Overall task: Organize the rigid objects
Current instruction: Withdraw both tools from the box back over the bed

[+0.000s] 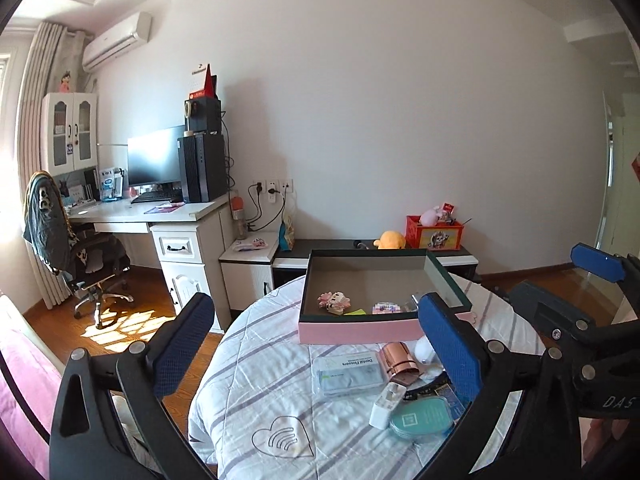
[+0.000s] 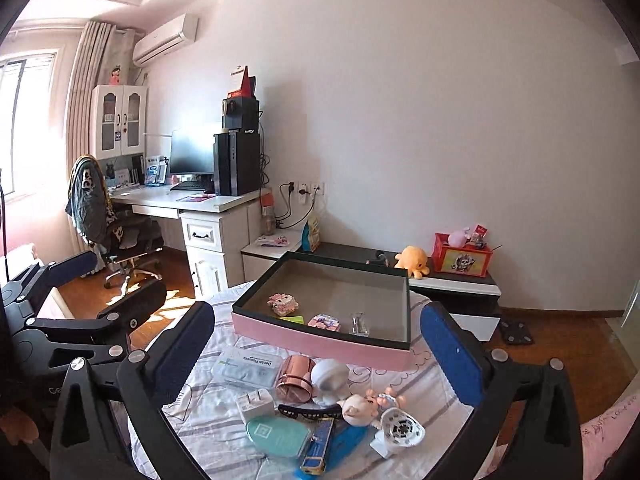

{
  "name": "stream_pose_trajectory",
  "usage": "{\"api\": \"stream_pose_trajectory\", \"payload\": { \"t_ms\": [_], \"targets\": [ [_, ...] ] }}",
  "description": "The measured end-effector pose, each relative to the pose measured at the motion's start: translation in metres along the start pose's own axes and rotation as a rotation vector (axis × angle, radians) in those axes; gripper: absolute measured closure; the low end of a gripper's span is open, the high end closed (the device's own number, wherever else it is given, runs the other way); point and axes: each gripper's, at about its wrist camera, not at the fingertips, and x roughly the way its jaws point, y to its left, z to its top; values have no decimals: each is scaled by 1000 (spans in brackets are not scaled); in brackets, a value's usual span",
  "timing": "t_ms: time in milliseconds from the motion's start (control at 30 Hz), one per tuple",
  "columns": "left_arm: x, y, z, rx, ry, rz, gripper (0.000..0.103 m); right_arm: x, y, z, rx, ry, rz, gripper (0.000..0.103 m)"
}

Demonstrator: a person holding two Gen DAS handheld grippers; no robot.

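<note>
Now both tools are held up and back from the cloth-covered table (image 1: 280, 392), jaws spread wide and nothing carried between them: the left gripper (image 1: 316, 344) is released and empty, and so is the right gripper (image 2: 320, 356). A pink-sided box (image 2: 320, 344) is set at the far side of the table, evidently as the collecting place, and a few small pieces are already seen lying inside it, among them a pink toy block figure (image 2: 283, 304) and a small clear bottle (image 2: 359, 323). Still outside, grouped near the front edge just before the box, are a rose-gold cylinder (image 2: 295, 378), a dental floss packet (image 2: 248, 368), a white charger plug (image 2: 255, 402), a teal oval case (image 2: 278, 436) and a pig figurine (image 2: 360, 408). A fresh pick from this pile is judged to be next, the sorting being only partly done.
</note>
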Motion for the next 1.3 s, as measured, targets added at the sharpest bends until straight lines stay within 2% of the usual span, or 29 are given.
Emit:
{"api": "stream_pose_trajectory", "payload": {
  "t_ms": [167,333,433,633,1033,1300],
  "targets": [
    [-43,-11,-6,23,-42,8,0,-48,-6,-13,33,-49,-26,0],
    [-76,-22,-5,40,-95,29,0,-79,-14,-18,71,-75,-43,0],
    [-95,-29,-6,52,-129,39,0,-92,-15,-19,76,-91,-56,0],
    [-111,-32,-5,48,-143,35,0,-108,-17,-21,77,-112,-65,0],
    [-109,-36,-11,53,-124,37,0,-107,-19,-26,80,-89,-68,0],
    [-76,-37,-21,53,-31,5,0,-81,-24,-36,90,-13,-66,0]
  ]
}}
